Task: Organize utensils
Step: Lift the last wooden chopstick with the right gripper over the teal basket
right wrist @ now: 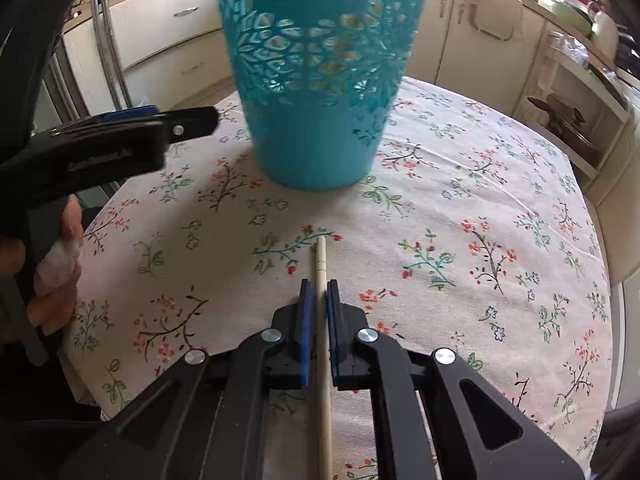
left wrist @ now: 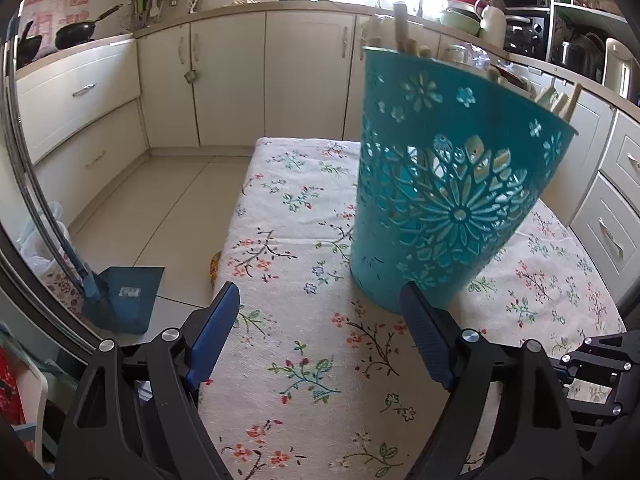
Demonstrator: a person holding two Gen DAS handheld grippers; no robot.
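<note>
A teal cut-out basket [left wrist: 448, 200] stood on the floral tablecloth [left wrist: 304, 240] of a kitchen table, pale wooden utensil handles [left wrist: 404, 32] poking above its rim. The left gripper [left wrist: 320, 300] hovered just short of it, jaws spread wide and empty — one blue pad [left wrist: 424, 328] close by the basket's base. The right gripper [right wrist: 318, 292] was clamped on a single pale chopstick [right wrist: 321, 264] — its tip pointing toward the basket, well short of it.

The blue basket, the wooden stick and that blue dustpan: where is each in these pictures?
Blue basket [left wrist: 452, 216]: left wrist view, on its flower-patterned wall.
Wooden stick [right wrist: 320, 264]: right wrist view, on the shaft just ahead of the pads.
Blue dustpan [left wrist: 128, 292]: left wrist view, on its flat pan.
</note>
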